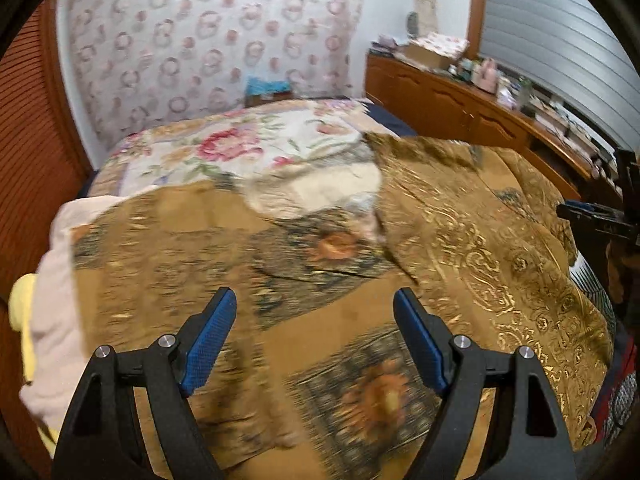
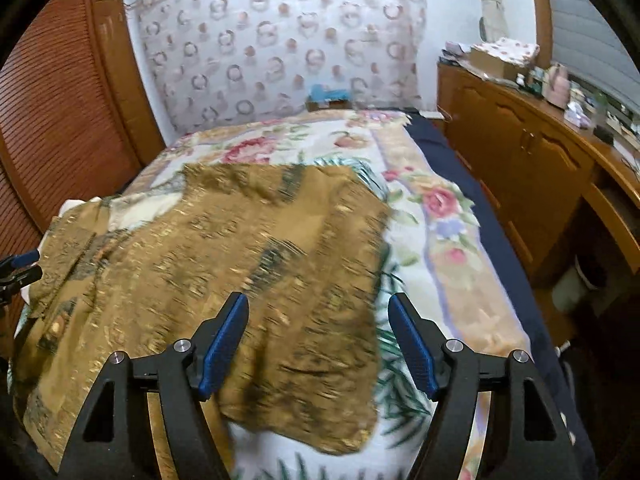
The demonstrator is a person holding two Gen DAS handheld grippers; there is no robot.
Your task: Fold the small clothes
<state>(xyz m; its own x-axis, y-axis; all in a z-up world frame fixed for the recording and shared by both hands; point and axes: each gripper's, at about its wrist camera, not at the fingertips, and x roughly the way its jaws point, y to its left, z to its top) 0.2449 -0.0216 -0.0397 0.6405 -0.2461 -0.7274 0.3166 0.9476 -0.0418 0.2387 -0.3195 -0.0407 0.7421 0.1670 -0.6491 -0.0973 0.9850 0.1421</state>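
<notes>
Both the left gripper (image 1: 314,300) and right gripper (image 2: 318,306) hang wide open and empty above the gold patterned garment (image 2: 240,264) lying ahead on the floral bedspread (image 2: 440,240); a shallow pinch risks snagging that bedspread too.

The brown cloth (image 2: 248,264) has shiny gold threads and lies on the soft flowery bedspread (image 2: 440,216). Beside the bedspread, the cupboard (image 2: 520,152) is smooth, shiny wood.
</notes>
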